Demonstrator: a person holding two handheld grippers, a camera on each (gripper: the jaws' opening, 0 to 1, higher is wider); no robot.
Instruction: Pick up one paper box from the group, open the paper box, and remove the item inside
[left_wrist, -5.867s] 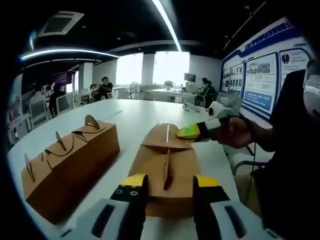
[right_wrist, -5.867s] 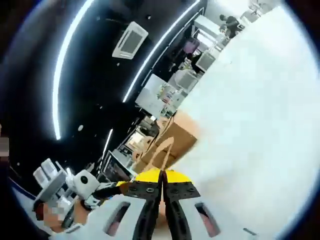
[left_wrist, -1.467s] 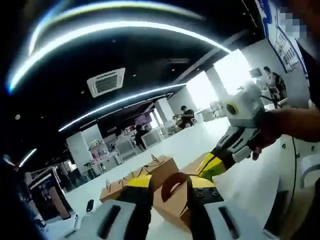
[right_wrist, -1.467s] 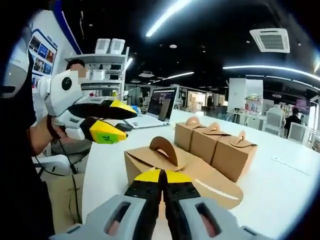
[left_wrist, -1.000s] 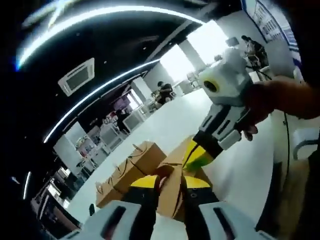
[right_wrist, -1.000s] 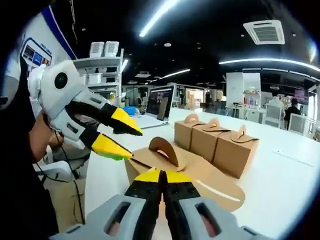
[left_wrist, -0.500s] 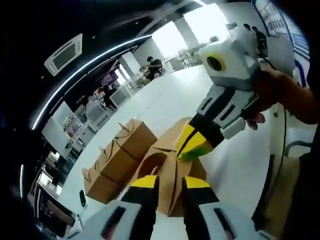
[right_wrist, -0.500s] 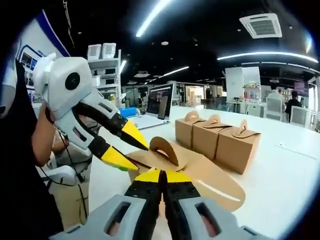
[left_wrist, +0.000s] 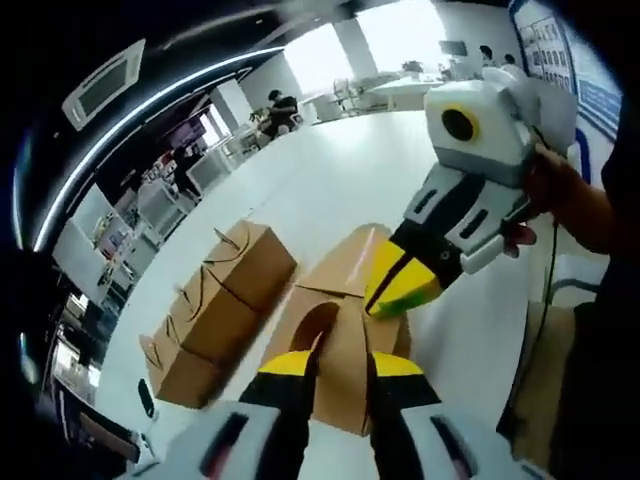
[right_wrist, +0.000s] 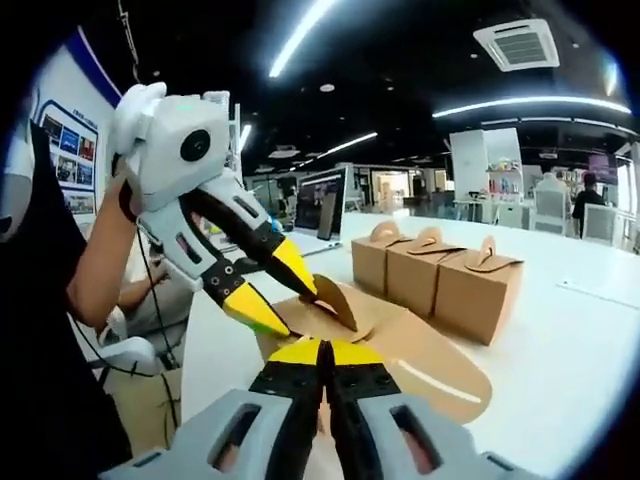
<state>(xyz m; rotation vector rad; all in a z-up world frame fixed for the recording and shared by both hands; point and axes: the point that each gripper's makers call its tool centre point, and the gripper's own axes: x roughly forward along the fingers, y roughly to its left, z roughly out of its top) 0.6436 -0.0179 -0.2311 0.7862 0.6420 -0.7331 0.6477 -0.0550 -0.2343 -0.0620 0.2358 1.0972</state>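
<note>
1. Clearly the opening step is in hand: one paper box (left_wrist: 345, 330) sits apart from the group on the white table (left_wrist: 320, 190), its top flaps already spread, and both tools are working on it.

2. Seen from the left gripper view, the left gripper (left_wrist: 335, 362) has its yellow-tipped jaws a small way apart, straddling the box's upright arched handle tab (left_wrist: 318, 325); whether they actually pinch the card I cannot tell.

3. From the right gripper view, the right gripper (right_wrist: 322, 352) has its jaws pressed together at 6 o'clock, with the edge of a spread flap just at its tips; whether card is caught between them is hidden.

4. Judging by this, the next move calls for lifting the tab and parting the top panels without tearing them, then reaching inside; the item itself is not visible yet.

5. Materials: the box is plain brown kraft card, matte and smooth, with crisp folds and a rounded, cut-out handle.

6. Three closed boxes (right_wrist: 430, 275) of the same card stand in a touching row at about 2 o'clock of the right gripper view, each topped by a curved handle.

7. Both tools have glossy white shells with black, tapering jaws capped in yellow.
</note>
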